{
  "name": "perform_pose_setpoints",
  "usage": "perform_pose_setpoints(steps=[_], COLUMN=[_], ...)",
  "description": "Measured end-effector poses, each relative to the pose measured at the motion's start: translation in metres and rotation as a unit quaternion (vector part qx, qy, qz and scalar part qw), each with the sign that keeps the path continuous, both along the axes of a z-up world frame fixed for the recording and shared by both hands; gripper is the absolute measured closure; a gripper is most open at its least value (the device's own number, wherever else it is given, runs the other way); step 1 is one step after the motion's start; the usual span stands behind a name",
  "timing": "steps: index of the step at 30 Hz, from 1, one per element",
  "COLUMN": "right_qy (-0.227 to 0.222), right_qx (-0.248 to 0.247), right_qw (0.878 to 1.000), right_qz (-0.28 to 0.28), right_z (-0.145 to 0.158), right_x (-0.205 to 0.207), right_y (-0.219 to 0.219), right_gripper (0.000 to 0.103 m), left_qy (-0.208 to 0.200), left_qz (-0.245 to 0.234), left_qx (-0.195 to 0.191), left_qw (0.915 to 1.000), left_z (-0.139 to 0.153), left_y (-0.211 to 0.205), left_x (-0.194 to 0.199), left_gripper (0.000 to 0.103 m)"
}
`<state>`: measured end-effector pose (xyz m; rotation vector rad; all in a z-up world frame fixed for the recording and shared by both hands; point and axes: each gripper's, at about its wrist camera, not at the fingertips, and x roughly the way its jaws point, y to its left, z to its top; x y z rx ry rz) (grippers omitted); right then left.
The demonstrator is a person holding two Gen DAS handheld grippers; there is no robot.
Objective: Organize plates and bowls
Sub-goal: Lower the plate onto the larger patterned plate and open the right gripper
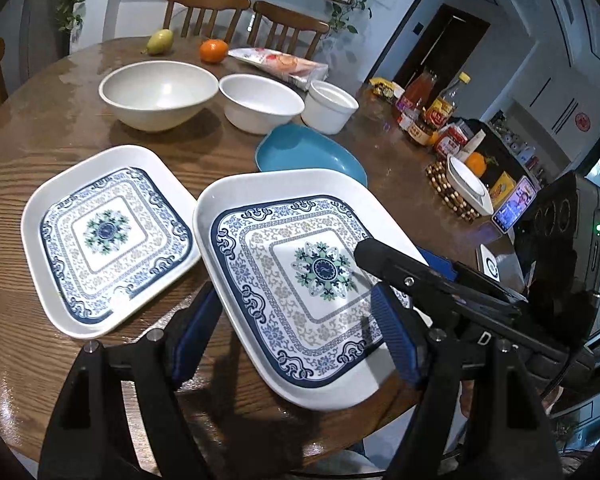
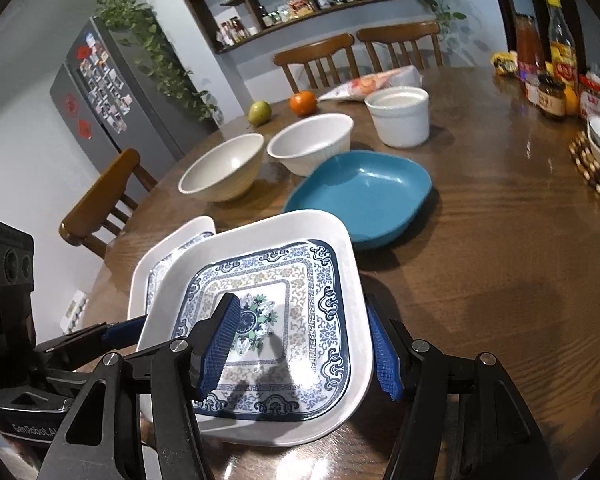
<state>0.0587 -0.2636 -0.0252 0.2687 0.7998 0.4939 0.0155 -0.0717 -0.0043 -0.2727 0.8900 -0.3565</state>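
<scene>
A square white plate with a blue pattern [image 1: 284, 248] [image 2: 312, 280] hangs tilted above the wooden table [image 1: 40, 152], held from both sides. My left gripper [image 1: 294, 292] is shut on its near-left rim, one pad under the edge and one on top. My right gripper [image 2: 300, 302] is shut on the opposite rim, and its finger shows in the left wrist view too. A matching plate [image 1: 108, 236] [image 2: 172, 248] lies flat to the left. Behind sit a blue dish [image 1: 308, 152] [image 2: 364, 196], a large bowl [image 1: 158, 92], a medium bowl [image 1: 260, 102] and a white ramekin [image 1: 330, 106].
A pear [image 1: 160, 42], an orange [image 1: 213, 51] and a snack packet [image 1: 280, 64] lie at the table's far side. Bottles and jars [image 1: 428, 108] and a beaded mat with white bowls [image 1: 456, 188] crowd the right edge. Wooden chairs [image 1: 208, 12] ring the table.
</scene>
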Motion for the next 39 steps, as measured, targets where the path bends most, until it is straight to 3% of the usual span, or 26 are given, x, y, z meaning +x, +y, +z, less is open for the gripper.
perform_pose_setpoints(steps=[21, 39], right_qy=[-0.029, -0.049], right_qx=[-0.018, -0.064], right_qw=[0.996, 0.986], right_qz=[0.079, 0.147], right_z=[0.030, 0.047], right_x=[0.020, 0.034], right_y=[0.065, 0.133], right_gripper=[0.039, 0.039], left_qy=[-0.014, -0.018], left_qz=[0.093, 0.158], left_qx=[-0.033, -0.044], left_qw=[0.9951, 0.9864], left_z=[0.018, 0.022], left_y=[0.059, 0.105], left_x=[-0.010, -0.016], left_gripper=[0.028, 0.028])
